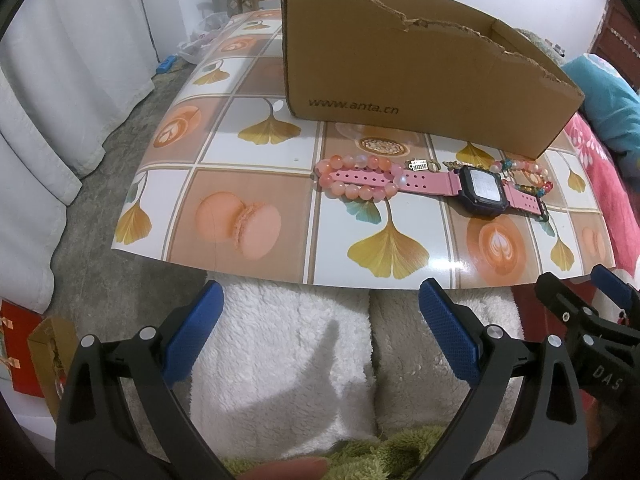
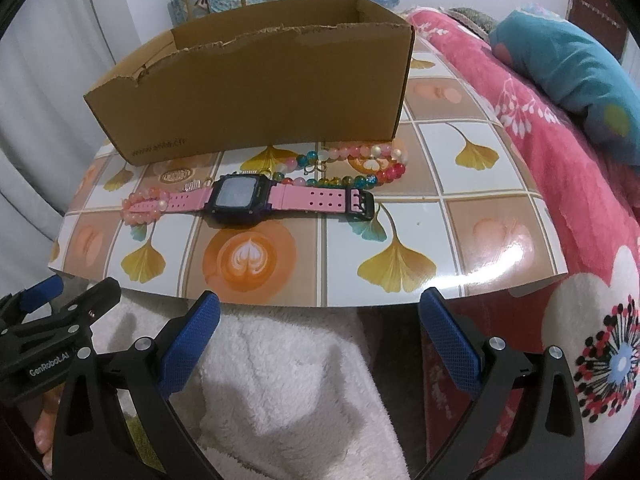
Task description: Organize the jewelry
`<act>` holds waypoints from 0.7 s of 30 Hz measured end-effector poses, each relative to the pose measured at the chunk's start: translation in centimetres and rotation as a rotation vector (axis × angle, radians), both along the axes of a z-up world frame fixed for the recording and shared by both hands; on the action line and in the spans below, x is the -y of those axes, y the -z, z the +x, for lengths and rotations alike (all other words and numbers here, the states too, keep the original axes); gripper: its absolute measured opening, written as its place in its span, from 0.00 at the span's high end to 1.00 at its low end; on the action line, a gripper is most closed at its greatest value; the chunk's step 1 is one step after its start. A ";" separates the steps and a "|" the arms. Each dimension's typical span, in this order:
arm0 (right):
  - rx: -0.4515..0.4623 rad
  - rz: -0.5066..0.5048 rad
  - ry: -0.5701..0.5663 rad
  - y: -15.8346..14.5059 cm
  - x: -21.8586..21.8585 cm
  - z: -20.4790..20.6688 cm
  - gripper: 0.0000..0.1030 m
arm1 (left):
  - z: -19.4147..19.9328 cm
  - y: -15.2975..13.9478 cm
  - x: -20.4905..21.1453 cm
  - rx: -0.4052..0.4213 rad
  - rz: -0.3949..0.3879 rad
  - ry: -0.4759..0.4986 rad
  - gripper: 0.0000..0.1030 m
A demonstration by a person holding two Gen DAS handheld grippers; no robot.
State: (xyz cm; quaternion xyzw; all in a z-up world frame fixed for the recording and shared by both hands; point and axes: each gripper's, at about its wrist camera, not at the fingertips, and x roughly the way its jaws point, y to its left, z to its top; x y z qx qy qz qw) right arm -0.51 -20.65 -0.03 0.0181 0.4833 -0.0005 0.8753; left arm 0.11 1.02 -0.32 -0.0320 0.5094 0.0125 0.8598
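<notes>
A pink-strapped digital watch lies flat on the patterned table. Its strap end rests across a bracelet of pale pink beads. A multicoloured bead bracelet lies by the buckle end, with small metal charms beside the watch. An open cardboard box stands behind them. My left gripper is open, held off the table's near edge. My right gripper is open too, also short of the edge; it shows in the left wrist view.
The table has a glossy tiled print. A white fluffy fabric lies below its near edge. A pink floral blanket and a teal pillow lie to the right. White curtains hang at the left.
</notes>
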 end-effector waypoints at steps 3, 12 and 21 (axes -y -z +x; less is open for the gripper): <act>0.001 -0.011 0.006 -0.1 0.1 0.1 0.06 | 0.1 0.0 -0.1 0.003 -0.001 0.004 0.08; -0.010 -0.027 0.027 0.5 0.8 0.6 0.06 | 0.6 0.2 0.1 0.003 0.004 0.018 0.08; -0.026 -0.029 0.038 1.3 1.7 1.0 0.06 | 0.7 0.6 1.0 -0.013 0.005 0.039 0.08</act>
